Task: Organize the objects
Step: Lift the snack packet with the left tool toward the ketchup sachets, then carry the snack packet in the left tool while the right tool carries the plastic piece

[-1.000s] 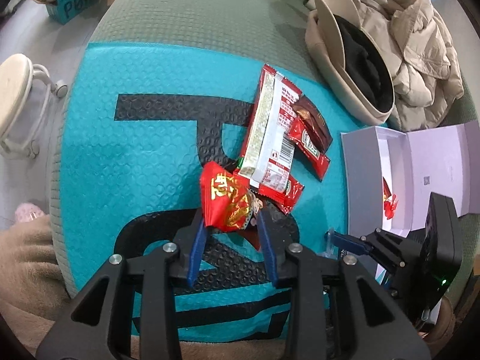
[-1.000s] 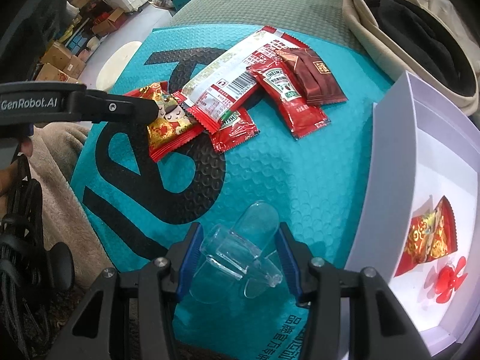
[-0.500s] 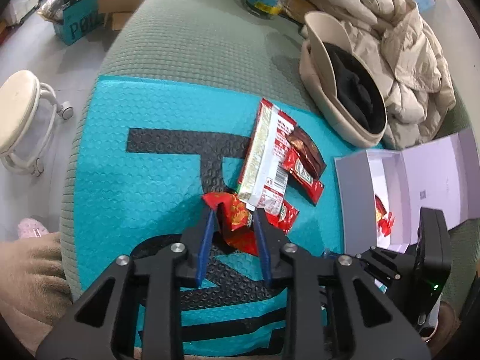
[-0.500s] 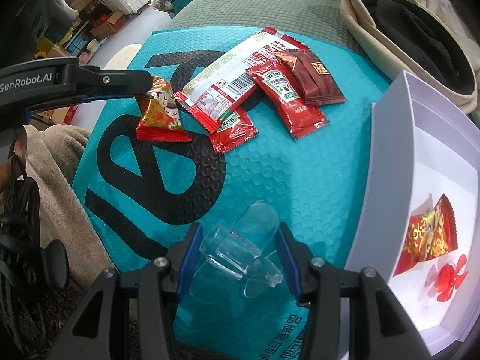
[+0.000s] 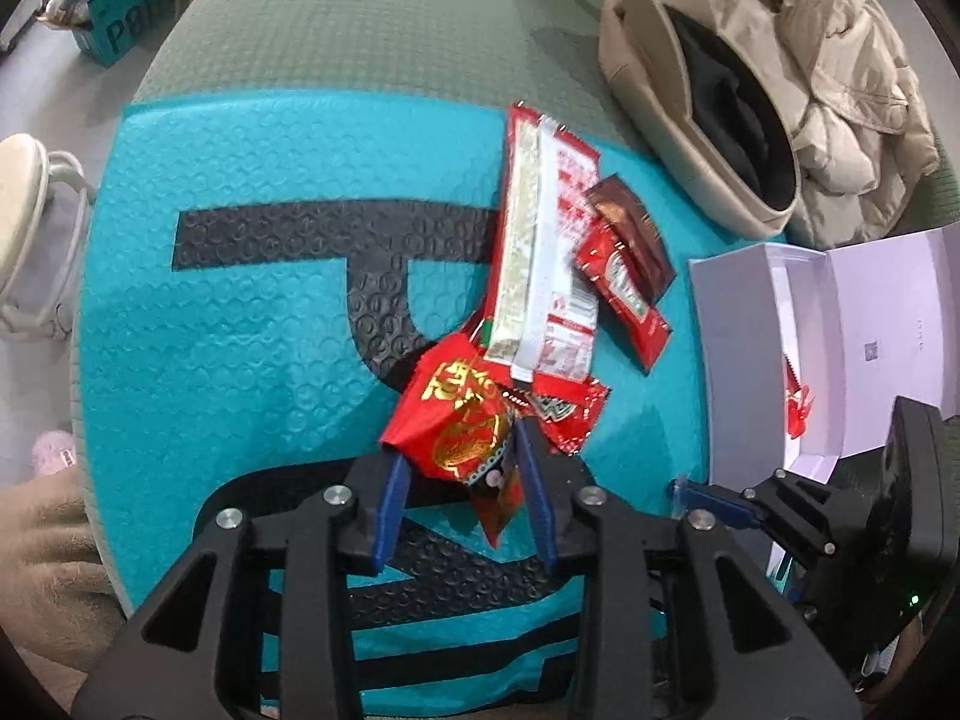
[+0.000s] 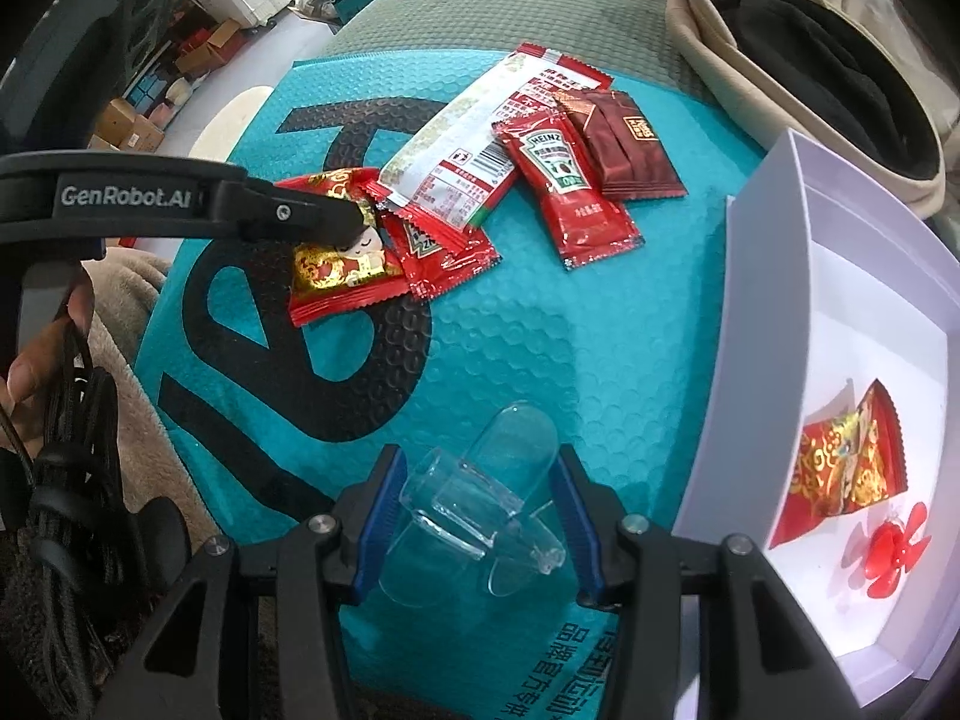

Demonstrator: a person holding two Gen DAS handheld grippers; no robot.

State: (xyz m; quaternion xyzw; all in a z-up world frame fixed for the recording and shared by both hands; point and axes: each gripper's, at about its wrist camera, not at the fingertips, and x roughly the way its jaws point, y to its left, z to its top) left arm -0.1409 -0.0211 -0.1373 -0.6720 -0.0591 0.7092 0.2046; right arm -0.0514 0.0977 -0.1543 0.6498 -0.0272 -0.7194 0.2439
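Glossy wrappers on a bubbled plastic mailer

Between the matt blue finger pads (image 5: 393,495), a shiny foil candy packet (image 5: 456,420); beyond them, a dimpled teal mailer (image 5: 240,300); beside them, a smooth white cardboard box (image 6: 774,312).

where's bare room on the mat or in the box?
Bare teal mat between the sachet pile and white box; also left of the pile. Box floor is bare except its near corner. Crowded: pile at the left gripper.
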